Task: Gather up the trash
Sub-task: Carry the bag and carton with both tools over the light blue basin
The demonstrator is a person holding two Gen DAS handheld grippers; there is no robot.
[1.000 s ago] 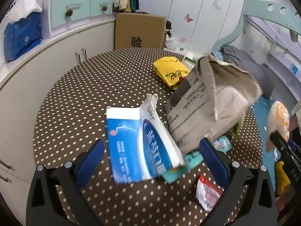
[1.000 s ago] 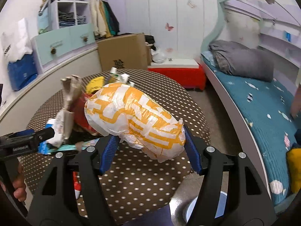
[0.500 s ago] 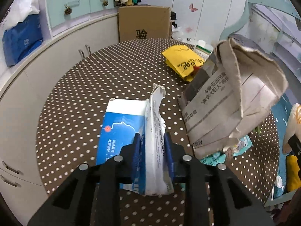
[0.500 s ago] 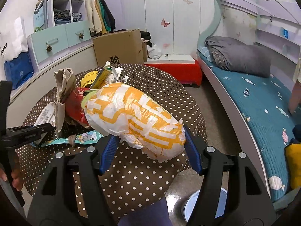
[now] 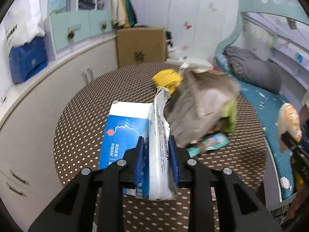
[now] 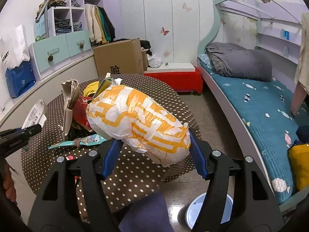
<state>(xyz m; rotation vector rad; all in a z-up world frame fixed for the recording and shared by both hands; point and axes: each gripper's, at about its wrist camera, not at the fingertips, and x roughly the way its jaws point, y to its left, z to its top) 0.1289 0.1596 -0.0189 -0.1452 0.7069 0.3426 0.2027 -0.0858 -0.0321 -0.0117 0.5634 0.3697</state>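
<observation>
My left gripper (image 5: 156, 142) is shut on a torn blue-and-white carton (image 5: 125, 133), pinching its white side flap and holding it just above the dotted round table (image 5: 81, 116). In the right wrist view the same carton (image 6: 34, 114) sticks up from that gripper (image 6: 36, 128) at the left edge. My right gripper (image 6: 153, 140) is shut on a stuffed white-and-orange plastic bag (image 6: 139, 119), held over the table's near edge. A crumpled brown paper bag (image 5: 199, 104), a yellow packet (image 5: 168, 79) and a teal wrapper (image 5: 212, 142) lie beyond the carton.
A cardboard box (image 6: 119, 58) stands behind the table, with a curved cabinet (image 5: 38, 100) along the left. To the right is a bed (image 6: 270, 116). A white bin (image 6: 210, 208) sits on the floor below my right gripper. A small red packet (image 6: 69, 157) lies near the table's front.
The left jaws went from wide open around the carton to shut on its flap, then lifted it. The right gripper drifted slightly, still holding the bag.
</observation>
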